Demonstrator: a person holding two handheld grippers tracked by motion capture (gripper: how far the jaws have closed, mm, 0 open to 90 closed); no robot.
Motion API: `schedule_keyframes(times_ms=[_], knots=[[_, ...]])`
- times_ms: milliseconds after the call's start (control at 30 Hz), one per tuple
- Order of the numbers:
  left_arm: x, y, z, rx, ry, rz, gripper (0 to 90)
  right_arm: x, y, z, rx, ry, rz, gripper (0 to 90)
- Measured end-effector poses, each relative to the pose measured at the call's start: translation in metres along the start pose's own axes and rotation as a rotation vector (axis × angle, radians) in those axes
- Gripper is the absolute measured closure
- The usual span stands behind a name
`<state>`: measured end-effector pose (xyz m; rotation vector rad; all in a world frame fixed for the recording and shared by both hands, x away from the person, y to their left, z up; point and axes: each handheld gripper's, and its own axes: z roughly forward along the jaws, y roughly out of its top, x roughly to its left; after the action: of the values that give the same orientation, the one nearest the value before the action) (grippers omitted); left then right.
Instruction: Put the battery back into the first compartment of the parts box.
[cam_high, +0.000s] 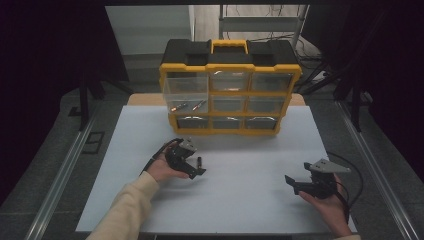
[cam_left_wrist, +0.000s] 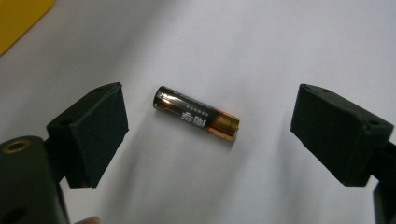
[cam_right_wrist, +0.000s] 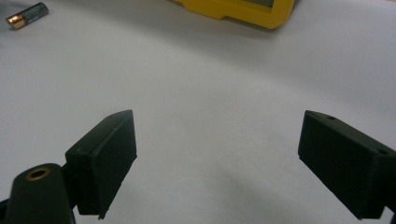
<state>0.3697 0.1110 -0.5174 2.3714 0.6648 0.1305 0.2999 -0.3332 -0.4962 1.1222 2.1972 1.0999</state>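
At centre frame, the left gripper (cam_left_wrist: 208, 135) stands released, its jaws straddling a battery (cam_left_wrist: 197, 113) without touching. The right gripper (cam_right_wrist: 217, 163), lower right, gapes empty.

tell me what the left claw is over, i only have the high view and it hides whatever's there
Observer: A battery lies flat on the white table, between the left claw's open jaws, touched by neither pad.
Operator: which way does it lie
Observer: In the left gripper view it lies roughly across the gap, dark end toward the left pad, gold end toward the right one.
Operator: right claw holding anything
Observer: No. The right claw is open above bare table.
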Motion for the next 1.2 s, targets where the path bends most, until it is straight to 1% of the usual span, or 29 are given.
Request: schedule_keyframes(times_ms=[167, 267, 333, 367, 433, 567, 633, 767, 900, 1100, 1200], knots=[[0.001, 0.005, 0.007, 0.031, -0.021, 0.057, 11.1, 0.0, 0.0, 0.0, 0.001, 0.001, -0.001, 11.9], [0.003, 0.005, 0.012, 0.044, -0.03, 0.071, 11.2, 0.0, 0.0, 0.0, 0.001, 0.002, 0.0, 11.9], [0.005, 0.004, 0.014, 0.071, -0.023, 0.089, 11.4, 0.0, -0.001, 0.0, 0.0, 0.003, 0.0, 11.9], [0.007, 0.004, 0.015, 0.076, -0.02, 0.091, 11.5, 0.0, -0.001, 0.0, 0.0, 0.004, 0.0, 11.9], [0.009, 0.004, 0.017, 0.073, -0.024, 0.088, 12.1, 0.0, -0.001, 0.0, 0.001, 0.004, 0.0, 11.9], [0.01, 0.004, 0.019, 0.069, -0.033, 0.123, 14.6, 0.0, -0.001, 0.0, 0.001, 0.005, 0.0, 11.9], [0.01, 0.004, 0.019, 0.072, -0.026, 0.139, 19.0, 0.0, -0.001, 0.0, 0.001, 0.005, 0.001, 11.9], [0.01, 0.003, 0.019, 0.068, -0.042, 0.143, 24.0, 0.0, -0.001, 0.001, 0.003, 0.006, 0.0, 11.9], [0.011, 0.001, 0.019, 0.047, -0.061, 0.145, 27.3, 0.0, -0.001, 0.001, 0.004, 0.005, -0.001, 11.9], [0.014, -0.001, 0.016, 0.024, -0.055, 0.126, 40.0, 0.0, -0.001, 0.001, 0.004, 0.005, -0.001, 11.9], [0.013, -0.002, 0.016, 0.024, -0.051, 0.126, 41.4, 0.0, -0.001, 0.0, 0.004, 0.004, -0.001, 11.9]])
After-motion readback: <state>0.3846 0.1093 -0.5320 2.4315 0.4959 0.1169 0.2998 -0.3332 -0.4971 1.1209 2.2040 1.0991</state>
